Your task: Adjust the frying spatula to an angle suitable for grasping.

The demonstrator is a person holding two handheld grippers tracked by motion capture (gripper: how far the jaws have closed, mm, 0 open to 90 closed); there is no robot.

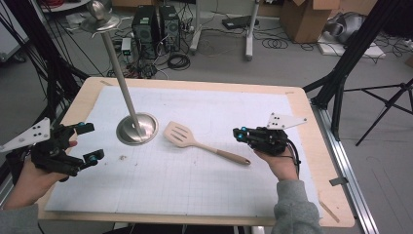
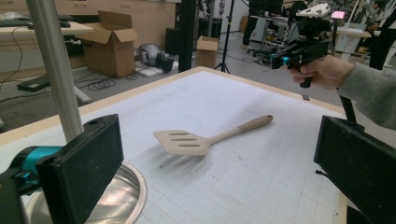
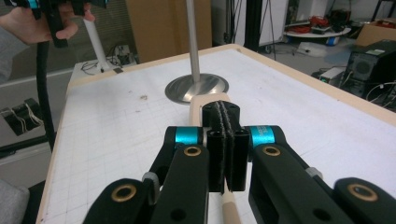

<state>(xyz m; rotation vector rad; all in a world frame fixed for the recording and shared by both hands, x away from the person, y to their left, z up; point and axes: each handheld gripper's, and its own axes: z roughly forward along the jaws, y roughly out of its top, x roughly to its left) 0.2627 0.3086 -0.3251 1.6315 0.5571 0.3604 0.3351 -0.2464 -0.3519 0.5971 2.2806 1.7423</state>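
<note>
A beige slotted spatula (image 1: 195, 141) lies flat mid-table, head toward the left and handle toward the right; it is also seen ahead of the left gripper (image 2: 187, 141). My right gripper (image 1: 238, 132) hovers just past the handle's end, its jaws pressed together on nothing (image 3: 223, 116). The spatula's head (image 3: 197, 105) and handle (image 3: 229, 210) show behind and under those jaws. My left gripper (image 1: 90, 142) is held at the table's left edge, its jaws wide apart (image 2: 219, 149) and facing the spatula from a distance.
A metal stand with a round base (image 1: 137, 129) and a tall leaning pole (image 1: 117, 73) stands just left of the spatula's head. A white gridded mat (image 1: 195, 185) covers the wooden table. Cardboard boxes, cables and tripods stand on the floor beyond.
</note>
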